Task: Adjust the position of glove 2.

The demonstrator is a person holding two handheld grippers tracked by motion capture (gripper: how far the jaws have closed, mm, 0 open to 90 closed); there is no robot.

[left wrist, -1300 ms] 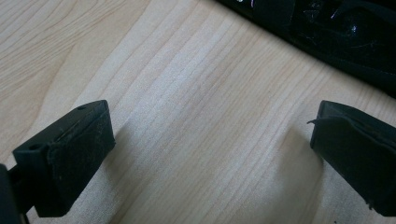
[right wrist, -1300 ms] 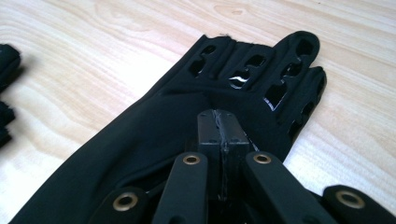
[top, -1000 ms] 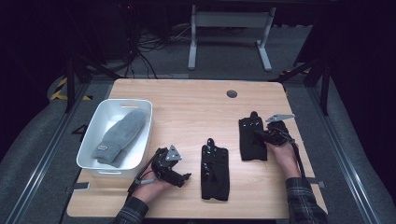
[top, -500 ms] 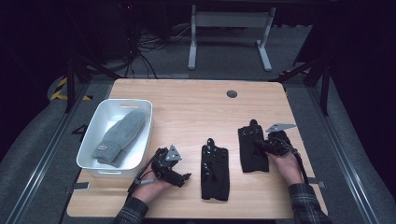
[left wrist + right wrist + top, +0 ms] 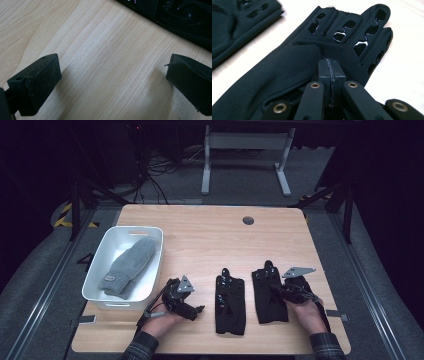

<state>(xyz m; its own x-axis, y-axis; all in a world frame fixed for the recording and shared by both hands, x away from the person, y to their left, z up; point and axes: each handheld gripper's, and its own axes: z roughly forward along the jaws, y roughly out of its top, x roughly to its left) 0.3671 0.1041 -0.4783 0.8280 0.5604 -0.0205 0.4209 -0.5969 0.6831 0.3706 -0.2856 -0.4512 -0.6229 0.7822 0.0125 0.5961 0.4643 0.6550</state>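
Two black gloves (image 5: 230, 304) side by side near; right gripper (image 5: 331, 65) clenched on the right one (pinching fabric); left gripper (image 5: 112, 82) released.

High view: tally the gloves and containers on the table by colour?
Black gloves: 2, middle glove and right glove
Grey knit mitten: 1, lying in the bin
White bin: 1
Total: 4
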